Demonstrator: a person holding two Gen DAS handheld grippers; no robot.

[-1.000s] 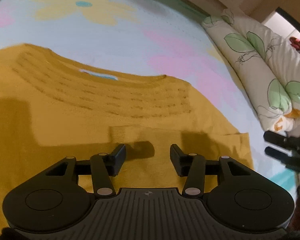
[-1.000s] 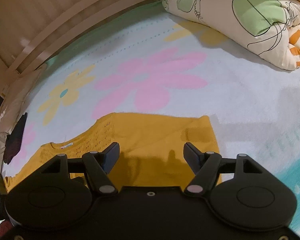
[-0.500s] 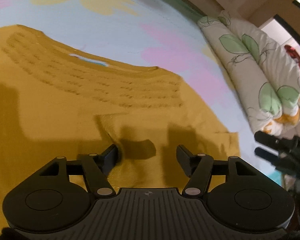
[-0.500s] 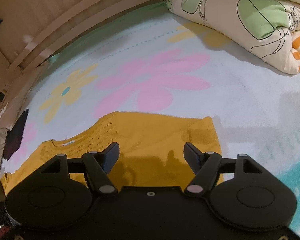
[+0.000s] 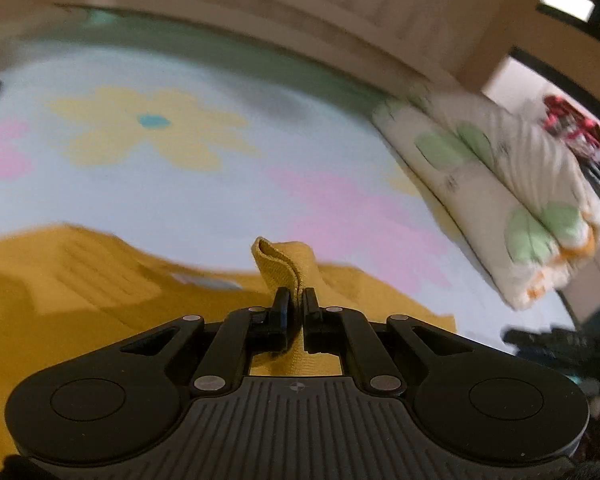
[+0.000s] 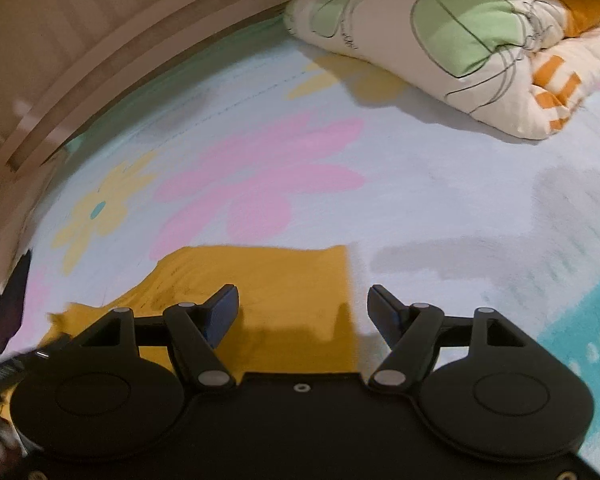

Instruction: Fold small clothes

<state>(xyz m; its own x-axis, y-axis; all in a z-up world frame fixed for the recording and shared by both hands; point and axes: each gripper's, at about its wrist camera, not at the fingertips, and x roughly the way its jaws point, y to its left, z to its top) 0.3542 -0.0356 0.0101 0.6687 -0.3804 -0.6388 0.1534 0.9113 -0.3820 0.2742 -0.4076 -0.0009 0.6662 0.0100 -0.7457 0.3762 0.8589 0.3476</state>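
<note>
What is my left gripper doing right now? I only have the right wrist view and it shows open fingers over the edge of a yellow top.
Observer: The left gripper is shut on a pinch of the yellow top; a small fold of fabric sticks up above its pads.
Operator: Is the rest of the top lifted?
Observer: The left wrist view shows most of it lying on the flowered sheet, with only the cloth near the pinch drawn up. The picture is blurred, so I can't say more.
Operator: Can that view see my right gripper?
Observer: Only a dark, blurred shape at its right edge, likely yours. In your own view the right gripper is open, nothing between its fingers.
</note>
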